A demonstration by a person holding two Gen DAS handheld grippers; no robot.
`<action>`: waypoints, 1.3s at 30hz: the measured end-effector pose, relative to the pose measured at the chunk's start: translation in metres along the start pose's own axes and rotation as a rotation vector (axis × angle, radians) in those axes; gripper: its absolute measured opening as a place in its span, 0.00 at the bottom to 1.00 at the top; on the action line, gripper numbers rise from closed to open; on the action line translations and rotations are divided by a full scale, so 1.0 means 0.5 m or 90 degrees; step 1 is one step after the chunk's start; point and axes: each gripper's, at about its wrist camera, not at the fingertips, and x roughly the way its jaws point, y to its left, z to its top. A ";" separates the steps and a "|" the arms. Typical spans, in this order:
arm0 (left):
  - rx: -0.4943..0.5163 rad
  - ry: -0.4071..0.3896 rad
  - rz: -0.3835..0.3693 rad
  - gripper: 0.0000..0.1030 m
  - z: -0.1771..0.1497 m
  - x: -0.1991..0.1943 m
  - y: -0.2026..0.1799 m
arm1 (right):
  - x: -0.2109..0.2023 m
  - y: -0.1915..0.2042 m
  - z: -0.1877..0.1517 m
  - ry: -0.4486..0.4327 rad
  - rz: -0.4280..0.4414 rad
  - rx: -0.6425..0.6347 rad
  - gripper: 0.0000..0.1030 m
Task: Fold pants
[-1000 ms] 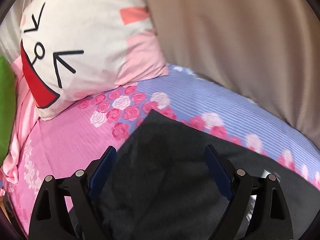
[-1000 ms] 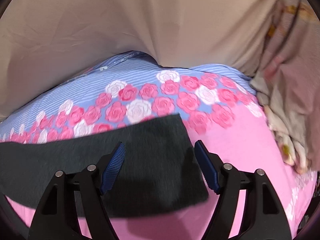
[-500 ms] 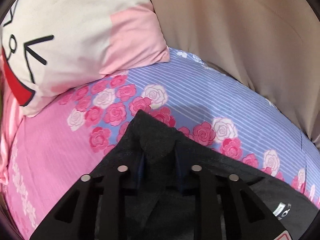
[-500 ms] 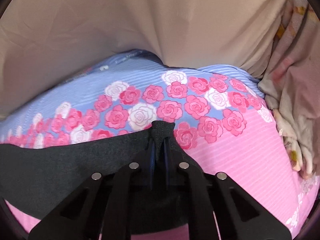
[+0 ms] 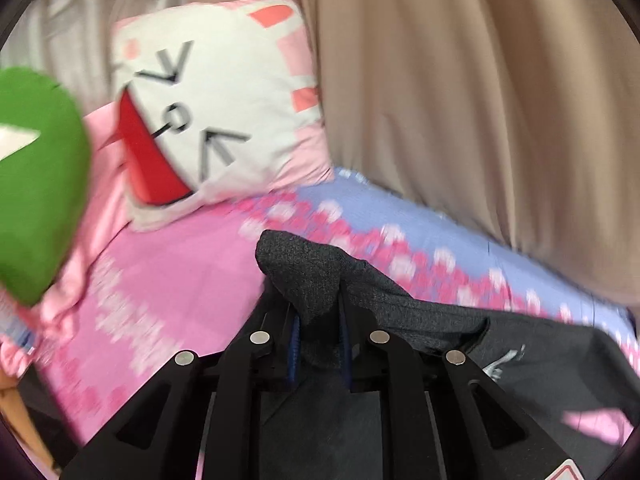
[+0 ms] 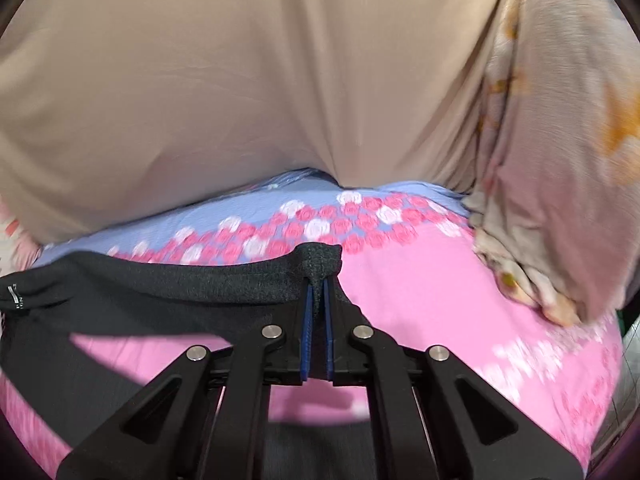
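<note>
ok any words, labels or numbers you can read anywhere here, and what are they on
None can be read for certain.
White print on the dark pants, left edge of the right wrist view: too small to read.
White mark on the pants in the left wrist view: blurred, unreadable.
Red-edged sticker on the left tongs' body: cut off by the frame, no text visible.
The cat-face pillow carries a drawn face only, no words.

No text can be read; the small white tag (image 6: 14,298) on the pants (image 6: 160,284) is illegible.
</note>
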 end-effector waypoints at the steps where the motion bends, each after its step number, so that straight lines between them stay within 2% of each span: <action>1: 0.001 0.010 -0.003 0.12 -0.034 -0.017 0.020 | -0.023 -0.007 -0.029 0.004 -0.007 -0.002 0.04; 3: -0.006 0.039 0.004 0.13 -0.094 -0.034 0.050 | -0.036 -0.017 -0.067 0.018 -0.015 -0.003 0.04; 5: -0.007 0.071 0.010 0.20 -0.155 -0.028 0.071 | -0.035 -0.037 -0.120 0.047 -0.032 -0.003 0.06; 6: -0.010 0.086 0.008 0.25 -0.174 -0.024 0.086 | -0.030 -0.045 -0.137 0.058 -0.038 0.002 0.10; 8: -0.039 0.110 0.006 0.28 -0.212 -0.019 0.109 | -0.036 -0.068 -0.173 0.077 -0.059 0.028 0.14; 9: -0.060 0.112 -0.002 0.36 -0.225 -0.026 0.116 | -0.045 -0.077 -0.184 0.078 -0.065 0.044 0.14; 10: -0.073 0.113 -0.014 0.49 -0.232 -0.033 0.119 | -0.063 -0.087 -0.197 0.070 -0.067 0.069 0.14; 12: -0.123 0.111 -0.065 0.62 -0.238 -0.049 0.123 | -0.102 -0.095 -0.210 0.048 -0.043 0.111 0.19; 13: -0.142 0.110 -0.088 0.66 -0.239 -0.055 0.122 | -0.116 -0.093 -0.213 0.038 -0.042 0.120 0.25; 15: -0.164 0.115 -0.117 0.73 -0.227 -0.051 0.115 | -0.143 -0.082 -0.218 0.018 -0.035 0.134 0.56; 17: -0.202 0.122 -0.141 0.75 -0.216 -0.032 0.114 | -0.171 -0.068 -0.229 0.002 -0.009 0.149 0.59; 20: -0.234 0.145 -0.147 0.75 -0.205 0.009 0.112 | -0.181 -0.047 -0.240 0.013 0.057 0.178 0.59; 21: -0.242 0.149 -0.151 0.75 -0.203 0.020 0.113 | -0.177 -0.038 -0.241 0.021 0.082 0.188 0.59; 23: -0.248 0.155 -0.150 0.68 -0.198 0.033 0.115 | -0.162 -0.022 -0.241 0.037 0.122 0.211 0.59; 25: -0.252 0.153 -0.145 0.49 -0.195 0.034 0.121 | -0.137 -0.008 -0.231 0.051 0.152 0.229 0.59; 26: -0.253 0.158 -0.140 0.45 -0.192 0.034 0.124 | -0.119 0.001 -0.224 0.063 0.160 0.232 0.59; 27: -0.253 0.163 -0.137 0.36 -0.190 0.036 0.129 | -0.098 0.007 -0.218 0.075 0.163 0.235 0.59; 28: -0.256 0.170 -0.131 0.23 -0.190 0.037 0.134 | -0.067 0.012 -0.210 0.088 0.157 0.239 0.59; 29: -0.255 0.185 -0.124 0.17 -0.189 0.043 0.140 | -0.038 0.014 -0.205 0.103 0.141 0.239 0.59; 31: -0.257 0.198 -0.123 0.08 -0.187 0.048 0.148 | 0.033 0.020 -0.197 0.139 0.073 0.224 0.45; 32: -0.254 0.201 -0.125 0.08 -0.182 0.048 0.149 | 0.061 0.023 -0.194 0.155 0.046 0.214 0.19; 33: -0.250 0.200 -0.125 0.07 -0.176 0.045 0.149 | 0.072 0.020 -0.190 0.157 0.034 0.214 0.03; 35: -0.233 0.189 -0.126 0.07 -0.152 0.024 0.145 | 0.043 0.016 -0.159 0.107 0.068 0.229 0.02; 37: -0.213 0.161 -0.130 0.07 -0.126 -0.013 0.146 | -0.043 0.015 -0.118 0.023 0.091 0.220 0.02; 39: -0.202 0.135 -0.141 0.07 -0.103 -0.054 0.155 | -0.112 0.007 -0.098 -0.029 0.102 0.204 0.02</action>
